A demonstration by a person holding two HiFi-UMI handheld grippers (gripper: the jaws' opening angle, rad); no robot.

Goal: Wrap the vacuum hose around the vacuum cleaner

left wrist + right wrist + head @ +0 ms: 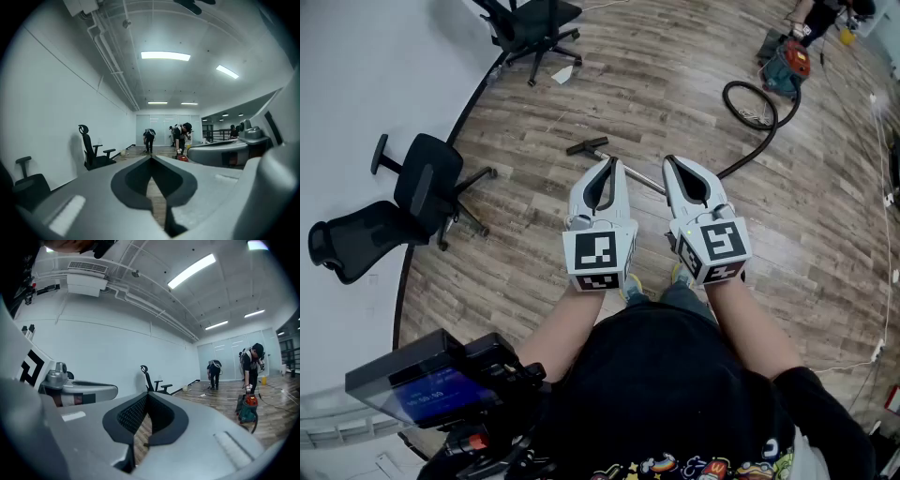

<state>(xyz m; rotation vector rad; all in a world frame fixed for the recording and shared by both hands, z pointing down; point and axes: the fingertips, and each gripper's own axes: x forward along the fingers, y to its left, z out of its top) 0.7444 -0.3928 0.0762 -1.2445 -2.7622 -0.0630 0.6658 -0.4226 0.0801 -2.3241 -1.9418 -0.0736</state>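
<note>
The red and teal vacuum cleaner stands far off on the wood floor at the upper right, with a person beside it. Its black hose loops on the floor and runs to a metal wand ending in a dark floor head. My left gripper and right gripper are held side by side at waist height above the wand, both shut and holding nothing. In the right gripper view the vacuum cleaner shows at the right past the shut right gripper. The left gripper points down the room.
An overturned black office chair lies at the left by the white wall. Another chair stands at the top. A sheet of paper lies near it. People stand at the far end of the room.
</note>
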